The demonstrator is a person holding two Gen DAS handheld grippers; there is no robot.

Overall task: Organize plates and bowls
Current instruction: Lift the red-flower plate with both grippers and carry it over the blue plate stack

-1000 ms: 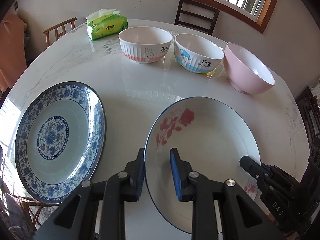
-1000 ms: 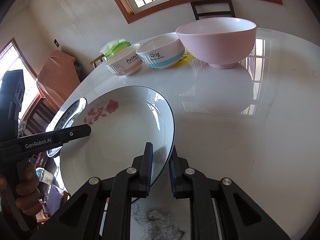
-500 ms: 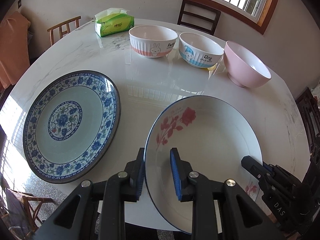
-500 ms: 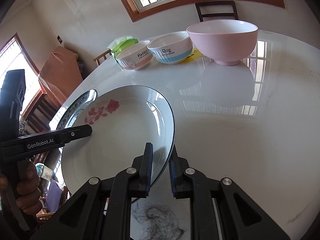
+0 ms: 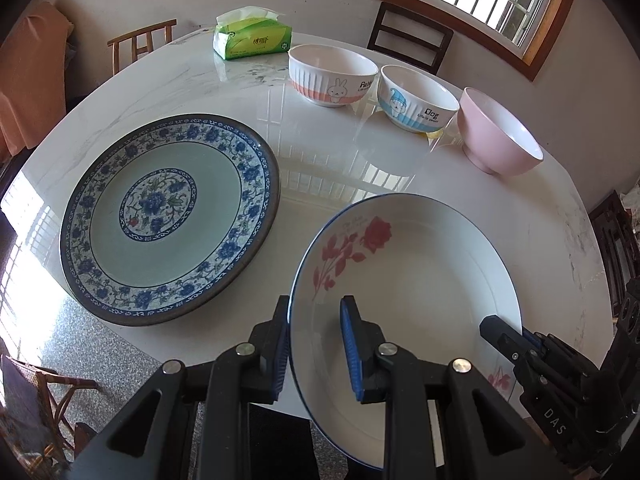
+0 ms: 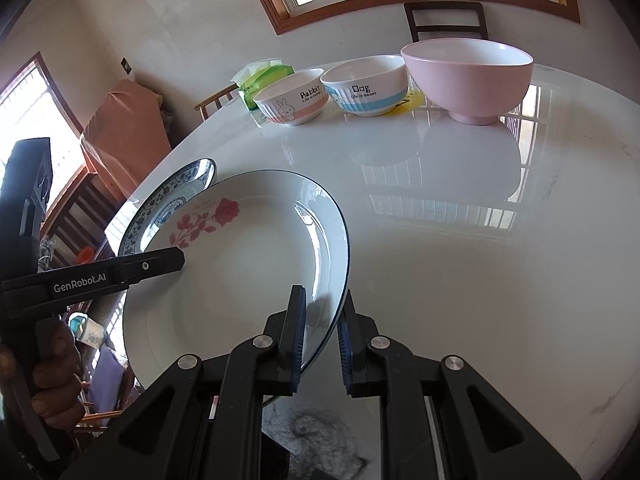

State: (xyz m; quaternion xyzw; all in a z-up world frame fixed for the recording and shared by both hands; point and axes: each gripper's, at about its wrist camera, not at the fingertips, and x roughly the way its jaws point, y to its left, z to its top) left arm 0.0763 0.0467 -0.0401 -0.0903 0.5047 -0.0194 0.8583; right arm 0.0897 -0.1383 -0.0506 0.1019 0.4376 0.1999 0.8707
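Nearest, the left gripper [image 5: 314,346] has its two blue-padded fingers closed over the near-left rim of the rose plate [image 5: 412,276], one finger under the edge and one inside the well. The right gripper [image 6: 322,334] pinches the same plate's opposite rim in just the same way, so the white plate with its red rose print is held between both tools, tilted, over the near part of the white marble table [image 6: 460,264]. A hand [image 6: 52,376] wraps the left tool's handle. Just left of the held plate, the blue floral plate [image 5: 168,220] lies flat near the table edge. Farther back stand three bowls in a row: the rabbit bowl [image 5: 332,76], the dog bowl [image 5: 418,98] and the pink bowl [image 5: 498,136]. Beyond them sits a green tissue pack [image 5: 252,38].
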